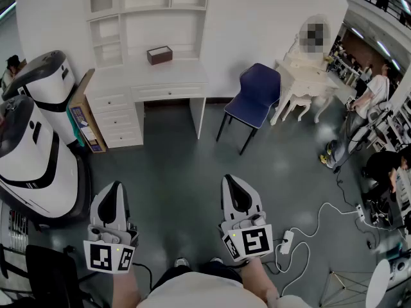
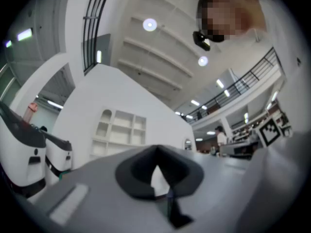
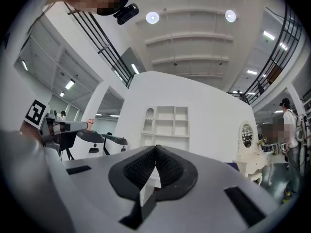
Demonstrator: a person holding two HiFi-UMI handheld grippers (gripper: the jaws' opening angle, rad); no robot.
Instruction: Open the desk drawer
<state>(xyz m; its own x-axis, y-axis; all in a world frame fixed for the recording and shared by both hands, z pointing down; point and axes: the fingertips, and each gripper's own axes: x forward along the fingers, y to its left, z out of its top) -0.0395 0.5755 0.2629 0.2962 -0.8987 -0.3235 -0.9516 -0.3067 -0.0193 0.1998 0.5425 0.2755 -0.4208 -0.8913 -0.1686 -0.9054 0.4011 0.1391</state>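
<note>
The left tool [image 1: 114, 188] and right tool [image 1: 234, 181], both pressed together empty, hover over grey floor [image 1: 173, 165], facing the white desk [image 1: 149, 81].

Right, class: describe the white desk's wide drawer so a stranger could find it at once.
Find the white desk with shelves above it, against the white wall. The wide drawer sits just under the desktop, over the open knee space; unlike the three stacked drawers to its left, it is long and shallow.

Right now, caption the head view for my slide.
Left gripper and right gripper, both shut and empty, well short of the white desk, drawers closed.
</note>
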